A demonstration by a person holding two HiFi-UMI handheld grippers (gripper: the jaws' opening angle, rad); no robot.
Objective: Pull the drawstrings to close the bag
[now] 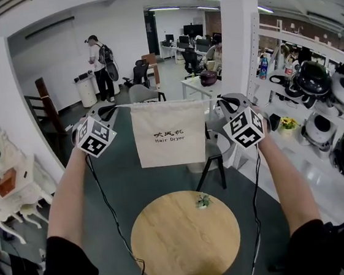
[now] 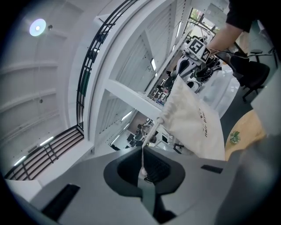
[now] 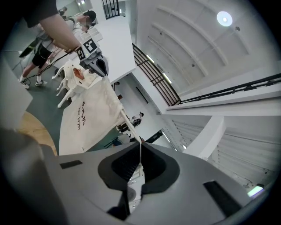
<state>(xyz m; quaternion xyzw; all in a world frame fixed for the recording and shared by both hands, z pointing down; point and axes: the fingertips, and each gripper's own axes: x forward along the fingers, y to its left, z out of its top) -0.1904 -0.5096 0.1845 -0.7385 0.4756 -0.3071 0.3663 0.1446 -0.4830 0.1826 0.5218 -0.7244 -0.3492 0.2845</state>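
Cream cotton cord is running straight into the dark-grey fingers of the left gripper (image 2: 142,169), which are pressing together on the thin cream drawstring (image 2: 150,134) with no gap between them. The right gripper (image 3: 139,165) is pinching the opposite drawstring (image 3: 131,127) in the same tight way. Each cord is stretching taut from the jaws to a top corner of the cream rectangular fabric bag (image 1: 169,133). The two grips are probably sitting close to the corners so that drawing the hands apart tightens the channel directly. In the head view the left gripper (image 1: 112,110) is sitting at 9 o'clock of the bag and the right gripper (image 1: 222,102) at 3 o'clock. Both are pointing inward at about the same height, so the bag is hanging in mid-air between them. It is hanging well above the round light-wood table (image 1: 172,245), toward 12 o'clock from it, and touching nothing else. Its top hem is drawing into a straight line and puckering near the corners (image 2: 172,105). The body is hanging flat and nearly full width, with black lettering reading "Hair Dryer" at its middle. Judging by that width, the mouth is only beginning to gather.
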